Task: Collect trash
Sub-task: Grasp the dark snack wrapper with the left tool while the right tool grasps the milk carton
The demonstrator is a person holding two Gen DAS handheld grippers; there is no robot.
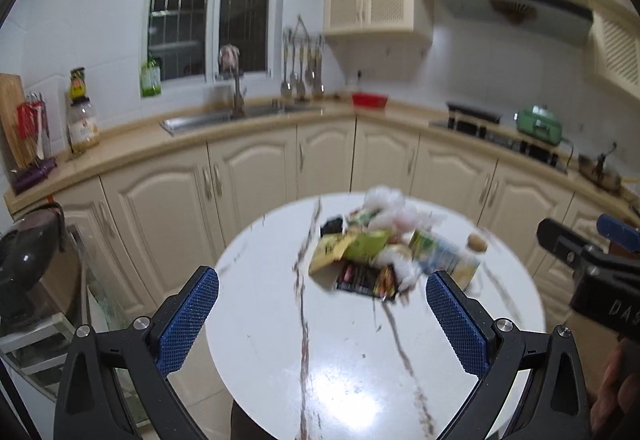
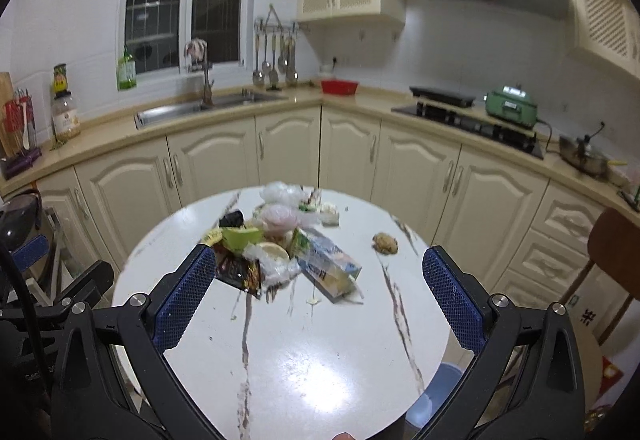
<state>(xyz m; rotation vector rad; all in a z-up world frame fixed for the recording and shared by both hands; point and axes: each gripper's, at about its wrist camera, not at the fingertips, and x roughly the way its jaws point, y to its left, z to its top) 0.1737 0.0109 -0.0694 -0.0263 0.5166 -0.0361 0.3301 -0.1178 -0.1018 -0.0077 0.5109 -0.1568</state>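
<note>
A heap of trash (image 1: 376, 252) (image 2: 276, 244) lies on the far half of a round white marble table (image 1: 280, 320) (image 2: 320, 352): wrappers, crumpled plastic bags, a dark snack packet (image 2: 240, 274), a milk carton (image 2: 330, 270). A brown lump (image 2: 385, 243) (image 1: 477, 243) sits apart to the right. My left gripper (image 1: 322, 288) is open, hovering short of the heap with nothing between its fingers. My right gripper (image 2: 319, 266) is open too, nearer the heap, holding nothing. The right gripper's body also shows at the left wrist view's right edge (image 1: 592, 272).
Cream cabinets and a counter with a sink (image 2: 200, 107), a red bowl (image 2: 339, 86), a hob and a green appliance (image 2: 510, 107) curve behind the table. A blue bin (image 2: 436, 392) stands under the table's right edge. A brown chair (image 2: 612, 248) is at right.
</note>
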